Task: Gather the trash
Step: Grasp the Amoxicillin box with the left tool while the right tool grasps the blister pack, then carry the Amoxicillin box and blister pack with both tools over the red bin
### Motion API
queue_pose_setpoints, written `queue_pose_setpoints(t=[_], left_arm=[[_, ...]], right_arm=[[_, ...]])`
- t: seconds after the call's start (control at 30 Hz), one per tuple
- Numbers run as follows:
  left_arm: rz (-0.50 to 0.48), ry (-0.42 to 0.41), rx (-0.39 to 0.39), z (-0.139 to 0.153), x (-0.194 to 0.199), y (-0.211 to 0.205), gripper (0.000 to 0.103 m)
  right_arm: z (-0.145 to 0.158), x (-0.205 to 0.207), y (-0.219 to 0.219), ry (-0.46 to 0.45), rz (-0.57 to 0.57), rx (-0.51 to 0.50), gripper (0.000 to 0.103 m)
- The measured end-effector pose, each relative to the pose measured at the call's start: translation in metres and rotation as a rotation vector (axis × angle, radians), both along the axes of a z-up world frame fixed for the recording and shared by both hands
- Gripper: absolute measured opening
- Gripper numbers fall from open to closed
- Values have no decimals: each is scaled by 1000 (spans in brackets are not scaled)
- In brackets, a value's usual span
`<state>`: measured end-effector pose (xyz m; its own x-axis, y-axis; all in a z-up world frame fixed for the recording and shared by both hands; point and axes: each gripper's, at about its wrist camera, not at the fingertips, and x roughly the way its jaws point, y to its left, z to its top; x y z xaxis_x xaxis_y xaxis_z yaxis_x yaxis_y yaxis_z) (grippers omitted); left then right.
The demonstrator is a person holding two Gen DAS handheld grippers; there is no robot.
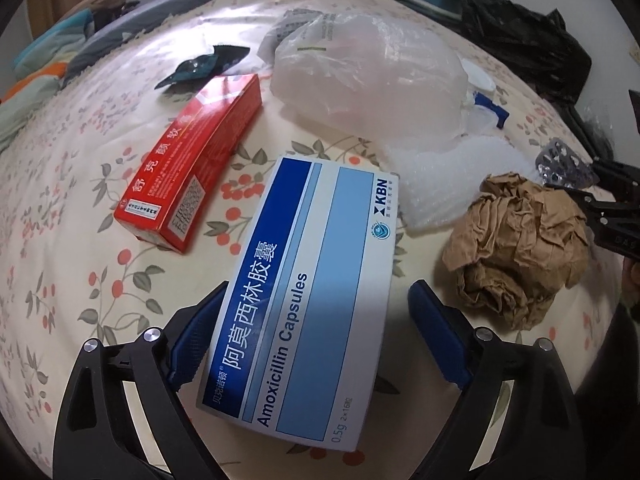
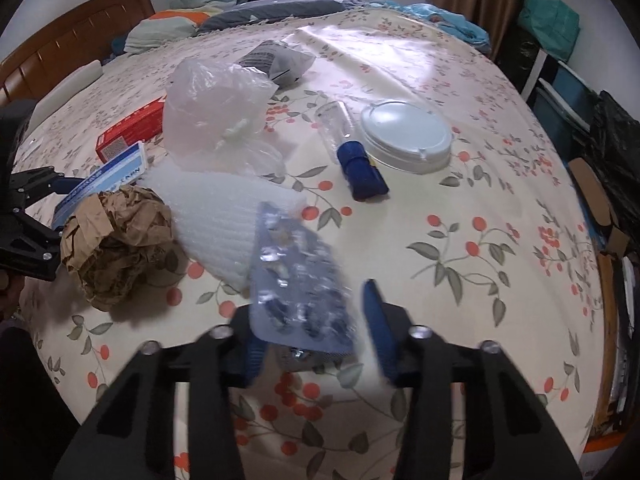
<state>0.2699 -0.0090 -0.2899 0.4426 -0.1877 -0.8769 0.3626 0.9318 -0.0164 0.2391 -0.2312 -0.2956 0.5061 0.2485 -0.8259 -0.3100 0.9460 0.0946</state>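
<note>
A blue-and-white Amoxicillin box (image 1: 316,280) lies on the floral bedsheet (image 1: 72,216) between the jaws of my left gripper (image 1: 320,292). Its left pad touches the box's edge. A strip of shadow separates the right pad (image 1: 436,332) from the box, so this gripper is open. My right gripper (image 2: 308,308) is shut on a silver blister pack (image 2: 296,276), which tilts up off the sheet and is blurred. In the left wrist view that blister pack (image 1: 560,164) hangs at the right gripper's (image 1: 580,180) tips.
Around lie a crumpled brown paper ball (image 2: 116,240), bubble wrap (image 2: 216,224), a clear plastic bag (image 2: 216,112), a red box (image 1: 192,168), a dark wrapper (image 1: 200,66), a blue-capped clear tube (image 2: 352,148) and a round white lid (image 2: 406,136). A black bag (image 2: 616,148) sits beyond the bed's right edge.
</note>
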Motion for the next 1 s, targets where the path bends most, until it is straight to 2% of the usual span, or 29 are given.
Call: queue_pose_setpoints(t=[0.03, 0.1, 0.23, 0.6, 1.0], left_arm=[[0, -3, -5, 0, -1, 0, 87], [-2, -14, -13, 1, -2, 1, 74], [9, -24, -35, 2, -7, 4, 73], [47, -32, -50, 8, -24, 7, 73], [49, -66, -65, 45, -78, 14, 73]], right_arm=[[1, 0, 1, -3, 3, -2, 30], [1, -1, 0, -8, -3, 8, 27], [3, -4, -6, 0, -27, 65, 24], [12, -25, -18, 4, -58, 115, 23], [52, -83, -14, -34, -46, 144, 23]])
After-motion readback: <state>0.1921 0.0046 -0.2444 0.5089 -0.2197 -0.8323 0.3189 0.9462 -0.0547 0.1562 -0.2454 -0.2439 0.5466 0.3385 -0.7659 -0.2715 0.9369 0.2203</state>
